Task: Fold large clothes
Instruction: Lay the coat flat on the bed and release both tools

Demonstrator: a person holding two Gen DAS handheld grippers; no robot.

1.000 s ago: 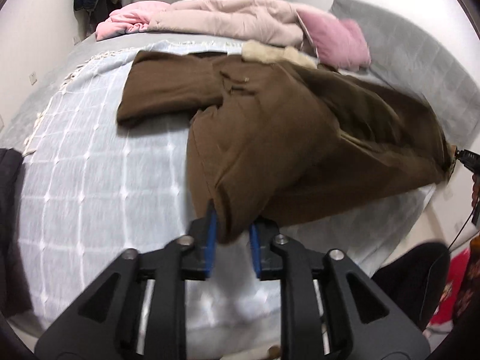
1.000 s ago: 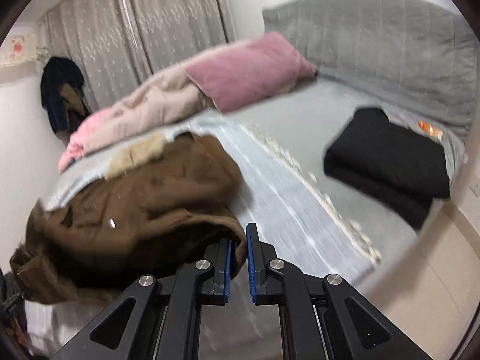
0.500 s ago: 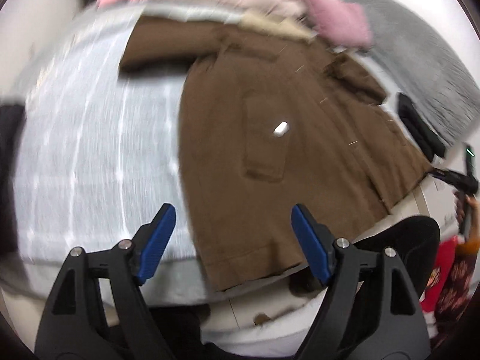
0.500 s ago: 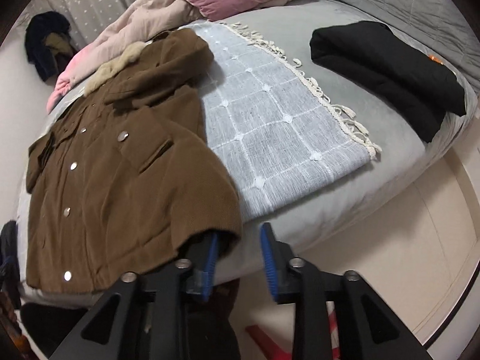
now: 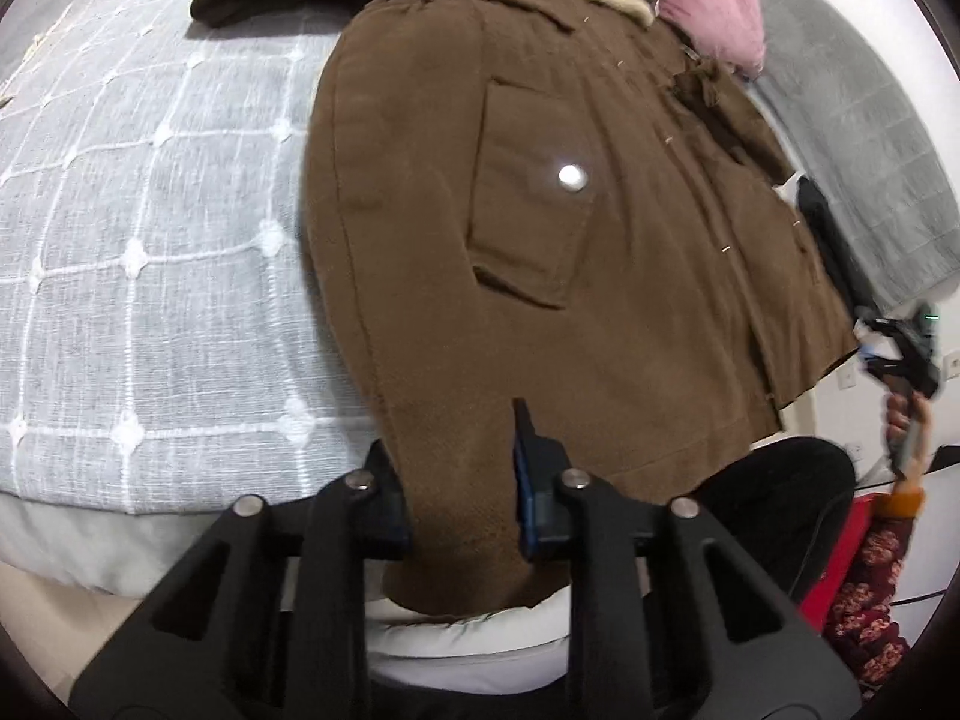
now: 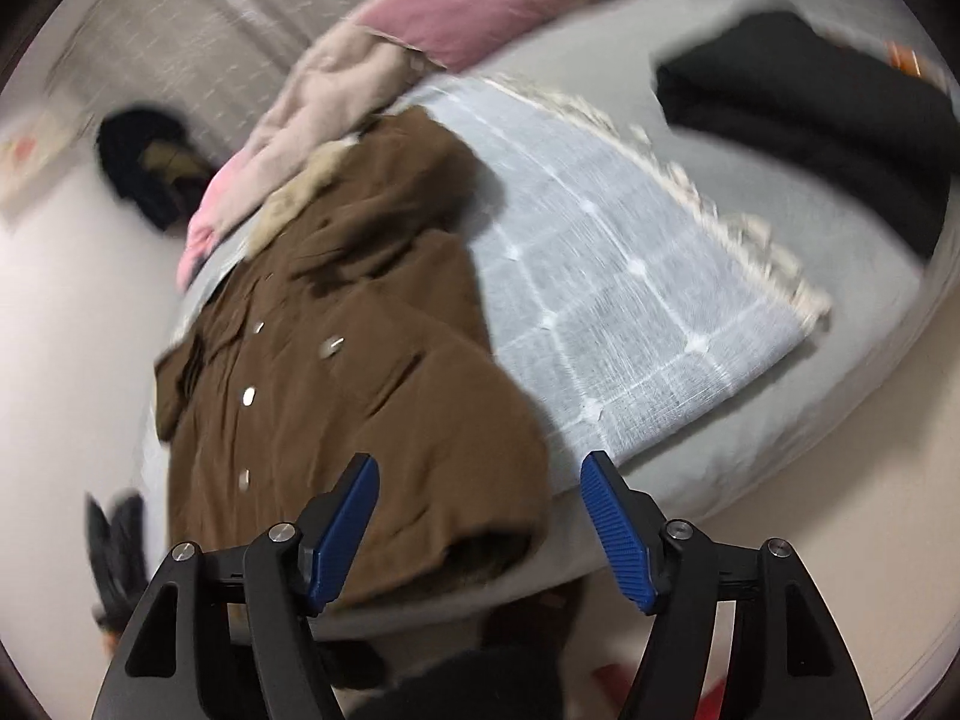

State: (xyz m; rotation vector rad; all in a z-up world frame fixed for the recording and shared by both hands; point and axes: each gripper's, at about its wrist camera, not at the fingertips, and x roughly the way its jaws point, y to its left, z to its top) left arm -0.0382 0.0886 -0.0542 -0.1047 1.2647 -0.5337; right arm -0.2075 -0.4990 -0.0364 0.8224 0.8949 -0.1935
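A brown coat [image 5: 540,228] with a beige fur collar lies spread on the pale checked blanket [image 5: 150,228], its hem hanging over the bed's front edge. My left gripper [image 5: 462,474] has its jaws around the coat's lower hem, narrowed on the fabric. In the right wrist view the coat [image 6: 336,360] shows its snap buttons. My right gripper [image 6: 480,510] is open and empty, just above the coat's hem corner at the bed edge. It also shows in the left wrist view [image 5: 900,348] at the far right.
A pink pillow [image 6: 492,0] and a pinkish-beige jacket [image 6: 324,102] lie at the bed's head. A folded black garment [image 6: 810,102] sits on the grey bedding at the right. Dark clothes [image 6: 144,168] hang on the wall. A red object [image 5: 852,546] stands on the floor.
The coat was dropped flat on the bed. My left gripper opened, then closed in on the hem. My right gripper let go of the coat and opened wide.
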